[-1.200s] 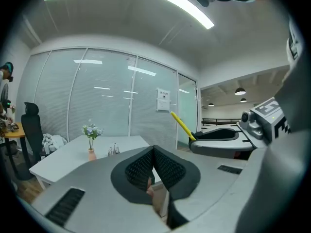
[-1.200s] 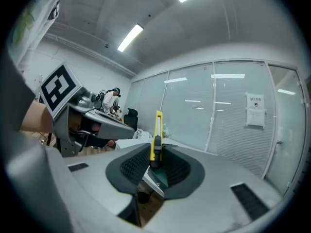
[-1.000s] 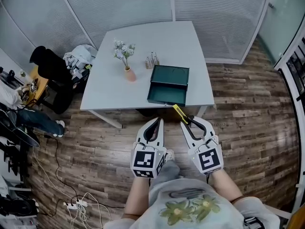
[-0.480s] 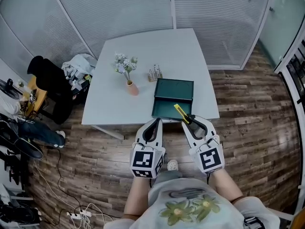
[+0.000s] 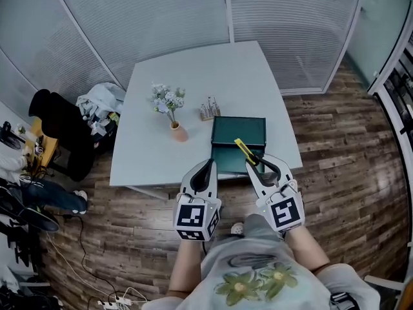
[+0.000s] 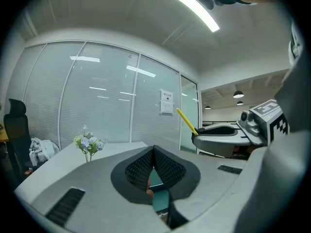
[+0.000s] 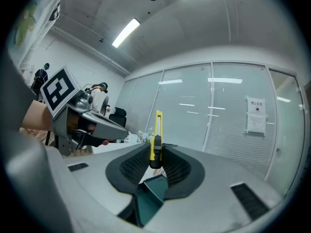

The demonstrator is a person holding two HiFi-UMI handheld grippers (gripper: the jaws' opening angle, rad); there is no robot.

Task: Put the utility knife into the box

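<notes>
A yellow utility knife [image 5: 244, 152] sticks out forward from my right gripper [image 5: 257, 163], which is shut on its black slider part. In the right gripper view the knife [image 7: 157, 139] stands upright between the pads. The dark green box [image 5: 237, 132] lies open on the white table [image 5: 193, 76], near its front edge, and the knife's tip hangs over the box's near side. My left gripper [image 5: 209, 165] is beside the right one, at the table's front edge, shut with nothing in it. Through the jaws the box [image 7: 149, 198] shows just below and ahead.
A small vase of flowers [image 5: 169, 107] and a little rack [image 5: 208, 110] stand on the table left of the box. A dark chair heaped with clothes [image 5: 71, 124] is at the table's left. Glass partitions close off the far side. Cables lie on the wood floor [image 5: 342, 147].
Both grippers have moved forward together to the table's front edge. The knife, which was short of the table, now reaches over the box's near side.
</notes>
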